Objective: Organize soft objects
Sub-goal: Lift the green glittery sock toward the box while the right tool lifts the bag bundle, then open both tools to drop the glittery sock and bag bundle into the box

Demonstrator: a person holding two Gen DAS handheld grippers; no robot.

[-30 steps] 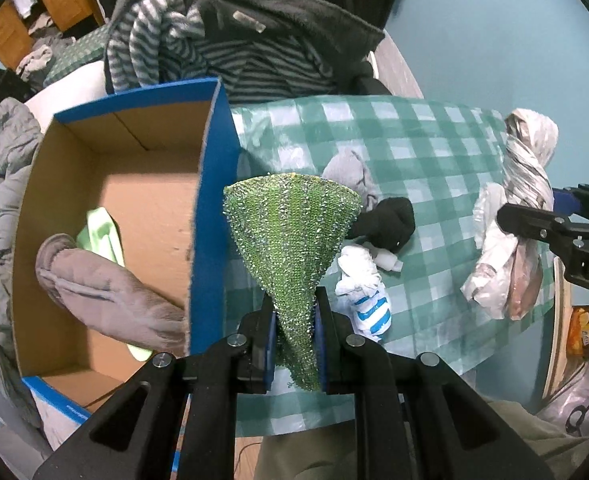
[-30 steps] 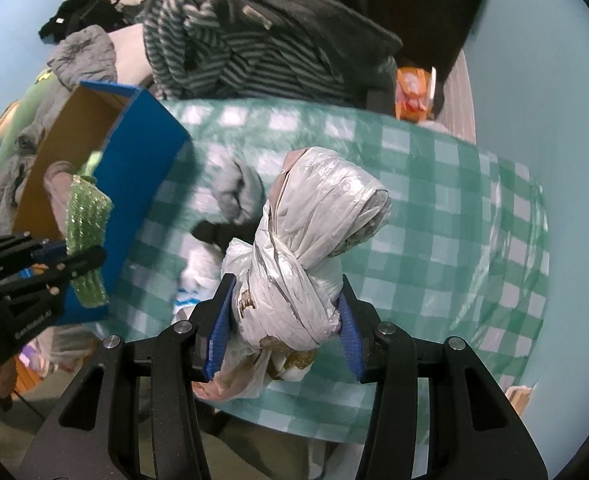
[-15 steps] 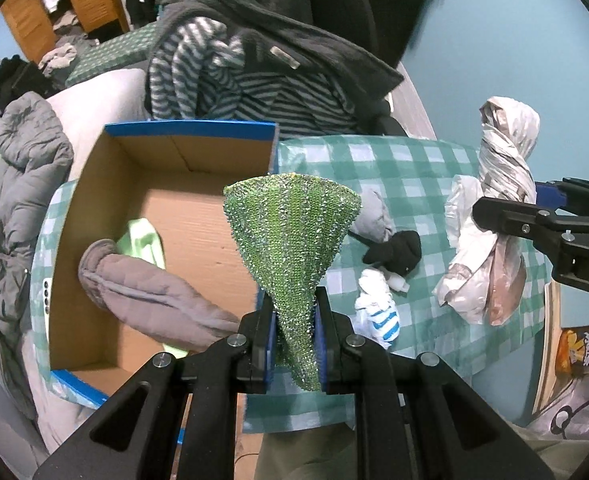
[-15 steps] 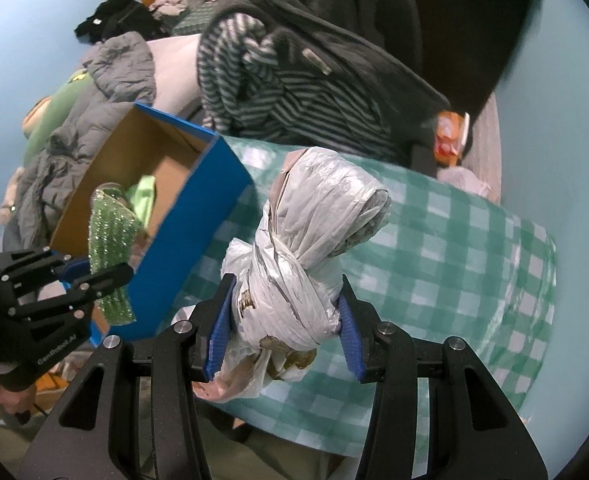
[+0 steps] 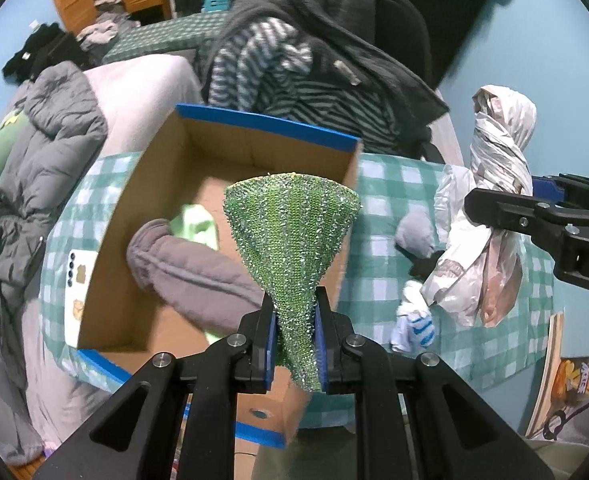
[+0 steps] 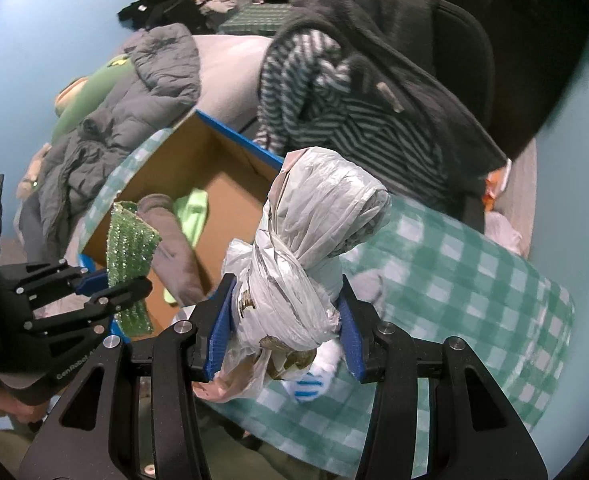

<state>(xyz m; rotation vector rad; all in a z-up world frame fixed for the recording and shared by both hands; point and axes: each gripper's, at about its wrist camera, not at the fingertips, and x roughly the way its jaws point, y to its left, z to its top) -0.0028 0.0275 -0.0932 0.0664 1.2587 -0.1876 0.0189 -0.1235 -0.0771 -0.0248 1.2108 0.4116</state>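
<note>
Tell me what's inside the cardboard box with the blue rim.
Inside the blue-rimmed cardboard box lie a rolled grey padded garment and a light green cloth partly under it. The held glittery green cloth covers part of the floor.

Both wrist fisheyes look steeply down, close, along own fingers; both share the cardboard box [image 5: 254, 152] [image 6: 214, 160] and checked tabletop [image 5: 394, 184] [image 6: 474, 264] beside it.

Left gripper [image 5: 294, 344] fingers clamped near-shut; right gripper [image 6: 284, 336] fingers clamped wider, both apparently pointing down.
</note>
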